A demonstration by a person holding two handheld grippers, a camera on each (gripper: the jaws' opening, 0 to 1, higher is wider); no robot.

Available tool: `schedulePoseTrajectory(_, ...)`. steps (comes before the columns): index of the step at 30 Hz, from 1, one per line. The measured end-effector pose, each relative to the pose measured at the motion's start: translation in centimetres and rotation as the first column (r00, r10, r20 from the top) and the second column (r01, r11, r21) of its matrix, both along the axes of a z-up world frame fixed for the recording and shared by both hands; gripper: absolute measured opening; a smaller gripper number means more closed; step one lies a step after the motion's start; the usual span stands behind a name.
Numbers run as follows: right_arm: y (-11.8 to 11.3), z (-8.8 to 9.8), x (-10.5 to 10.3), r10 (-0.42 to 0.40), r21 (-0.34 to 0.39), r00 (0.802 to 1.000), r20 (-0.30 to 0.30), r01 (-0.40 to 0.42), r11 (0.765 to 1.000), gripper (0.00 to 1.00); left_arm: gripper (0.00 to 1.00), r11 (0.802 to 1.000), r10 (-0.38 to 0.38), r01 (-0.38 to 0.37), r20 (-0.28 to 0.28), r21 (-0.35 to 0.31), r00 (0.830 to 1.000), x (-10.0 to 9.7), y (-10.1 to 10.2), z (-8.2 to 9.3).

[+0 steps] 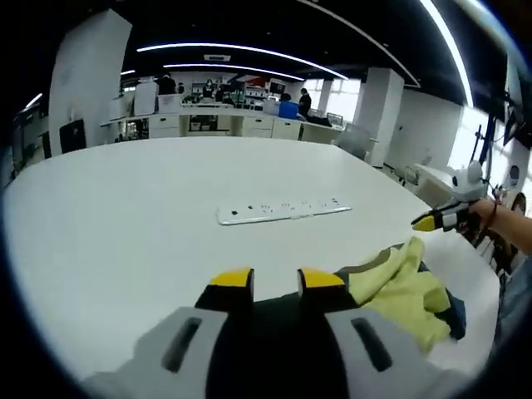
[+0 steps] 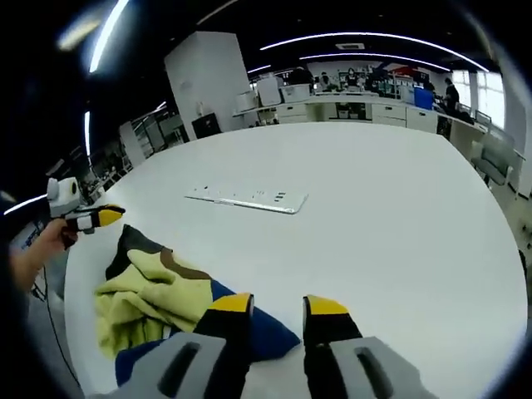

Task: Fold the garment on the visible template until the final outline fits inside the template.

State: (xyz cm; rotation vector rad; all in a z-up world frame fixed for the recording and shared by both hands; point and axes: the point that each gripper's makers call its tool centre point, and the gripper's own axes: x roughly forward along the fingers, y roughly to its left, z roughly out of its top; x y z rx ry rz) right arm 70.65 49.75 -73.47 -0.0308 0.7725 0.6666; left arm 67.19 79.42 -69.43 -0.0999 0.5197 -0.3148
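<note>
A large white table (image 1: 125, 216) spreads ahead of both grippers. The garment (image 2: 158, 303), a crumpled yellow, navy and brown heap with no clear long axis, lies just left of the right gripper (image 2: 278, 307) and right of the left gripper (image 1: 274, 281). Both sets of jaws stand apart, holding nothing. A flat white strip (image 2: 247, 198) lies farther ahead.

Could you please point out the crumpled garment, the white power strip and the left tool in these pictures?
garment (image 2: 154, 291), right gripper view, on its yellow upper folds.
power strip (image 1: 283, 210), left gripper view, on the middle of its top face.
left tool (image 1: 275, 282), left gripper view, midway between its yellow fingertips.
</note>
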Motion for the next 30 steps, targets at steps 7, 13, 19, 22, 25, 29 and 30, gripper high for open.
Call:
schedulePoseTrajectory(7,1.9,-1.4,-0.6,0.11,-0.051,0.994,-0.029,-0.111,0.993,0.22,0.25,0.998,-0.062,0.063,-0.094,0.005,0.994,0.5,-1.8,-3.0)
schedulePoseTrajectory(13,2.2,-2.3,-0.4,0.171,-0.093,0.984,-0.05,-0.175,0.98,0.21,0.24,0.99,-0.114,0.124,-0.142,0.065,0.983,0.1,-2.4,-4.7)
schedulePoseTrajectory(19,2.4,-3.3,-0.7,0.235,-0.153,0.969,-0.073,-0.244,0.958,0.19,0.24,0.984,-0.136,0.155,-0.182,0.093,0.974,-0.2,-2.1,-6.0)
schedulePoseTrajectory(22,2.4,-3.6,-0.5,0.242,-0.175,0.968,-0.066,-0.25,0.952,0.14,0.22,0.982,-0.137,0.158,-0.179,0.105,0.974,-0.2,-1.8,-6.0)
schedulePoseTrajectory(25,2.4,-3.9,-0.7,0.249,-0.178,0.965,-0.085,-0.26,0.949,0.06,0.21,0.982,-0.136,0.158,-0.187,0.106,0.973,-0.4,-1.6,-6.2)
schedulePoseTrajectory(29,2.4,-4.1,-0.9,0.258,-0.191,0.962,-0.086,-0.27,0.944,0.0,0.19,0.985,-0.135,0.156,-0.231,0.076,0.963,-1.0,-1.4,-7.2)
schedulePoseTrajectory(30,2.4,-4.1,-0.9,0.259,-0.186,0.962,-0.09,-0.272,0.944,0.0,0.19,0.986,-0.131,0.15,-0.24,0.066,0.962,-1.1,-1.4,-7.3)
